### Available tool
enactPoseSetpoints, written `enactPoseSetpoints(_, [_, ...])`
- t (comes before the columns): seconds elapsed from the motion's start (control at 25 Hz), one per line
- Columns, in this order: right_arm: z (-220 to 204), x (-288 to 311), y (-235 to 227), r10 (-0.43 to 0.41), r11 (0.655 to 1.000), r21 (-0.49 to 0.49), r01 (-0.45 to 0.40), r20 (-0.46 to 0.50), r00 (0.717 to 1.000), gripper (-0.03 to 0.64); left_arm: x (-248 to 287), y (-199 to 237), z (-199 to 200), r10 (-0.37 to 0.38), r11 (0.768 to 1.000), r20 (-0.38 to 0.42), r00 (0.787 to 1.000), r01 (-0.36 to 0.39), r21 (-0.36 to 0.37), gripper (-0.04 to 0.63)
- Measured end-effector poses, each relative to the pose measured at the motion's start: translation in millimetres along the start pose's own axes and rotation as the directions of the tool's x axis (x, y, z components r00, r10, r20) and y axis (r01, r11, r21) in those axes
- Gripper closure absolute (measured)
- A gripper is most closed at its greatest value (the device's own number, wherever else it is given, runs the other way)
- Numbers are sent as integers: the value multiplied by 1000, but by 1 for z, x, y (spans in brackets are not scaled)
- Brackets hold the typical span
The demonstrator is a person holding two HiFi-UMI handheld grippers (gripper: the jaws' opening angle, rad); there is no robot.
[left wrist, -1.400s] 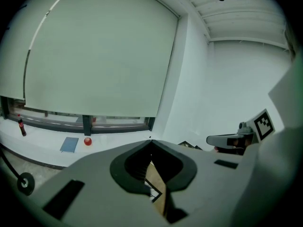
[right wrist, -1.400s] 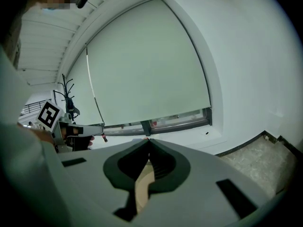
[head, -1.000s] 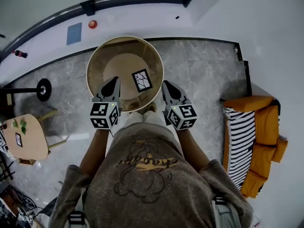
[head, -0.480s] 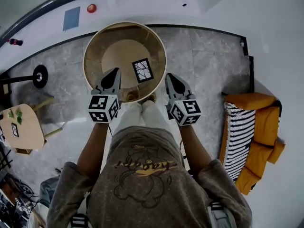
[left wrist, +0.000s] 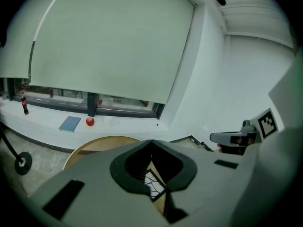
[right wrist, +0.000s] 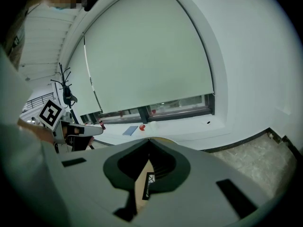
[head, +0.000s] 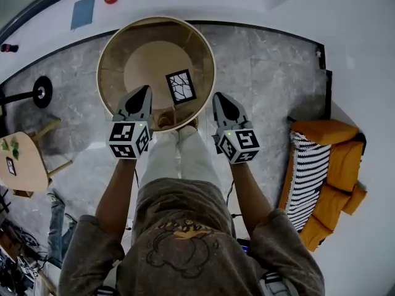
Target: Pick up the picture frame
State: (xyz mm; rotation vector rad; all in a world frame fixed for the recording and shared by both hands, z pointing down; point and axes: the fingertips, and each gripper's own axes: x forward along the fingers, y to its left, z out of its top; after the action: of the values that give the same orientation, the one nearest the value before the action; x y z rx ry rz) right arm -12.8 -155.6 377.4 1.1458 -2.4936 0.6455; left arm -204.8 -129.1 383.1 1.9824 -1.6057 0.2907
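**Head view:** A person stands over a round wooden tabletop [head: 139, 57]. The picture frame [head: 181, 86] lies flat on the tabletop, right of its centre. The left claw [head: 143, 90] hovers above the tabletop's near edge. The right claw [head: 217, 96] hangs just outside the tabletop's near-right rim. Neither claw touches the frame.

**Left gripper view:** The left claw [left wrist: 151, 142] has its 2 jaws pinched together at the tips, gripping nothing. The frame [left wrist: 152, 182] shows through the gap behind them, down on the tabletop [left wrist: 94, 143].

**Right gripper view:** The right claw [right wrist: 149, 140] is likewise closed tight and empty. The frame [right wrist: 148, 183] is glimpsed beyond its jaws, resting on the tabletop.

The pickup looks not yet begun. Only the approach is in hand. Opening a claw, closing it on the frame's edge and lifting are all left.
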Motion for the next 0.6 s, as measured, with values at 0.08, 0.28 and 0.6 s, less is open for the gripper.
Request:
enactPoseSetpoints(0.08, [-9, 6, -4, 1, 1000, -10, -1, -13, 1000, 600, 10, 4, -11, 1, 1000, -10, 1000, -1, -6, 578])
enactPoseSetpoints(0.28, [-36, 20, -17, -7, 1000, -2, 7, -40, 999, 600, 35, 16, -39, 8, 1000, -30, 1000, -8, -21, 578])
enactPoseSetpoints(0.6, [-86, 46, -36, -16, 1000, 26, 18, -81, 997, 600, 72, 33, -87, 14, 998, -63, 998, -18, -60, 578])
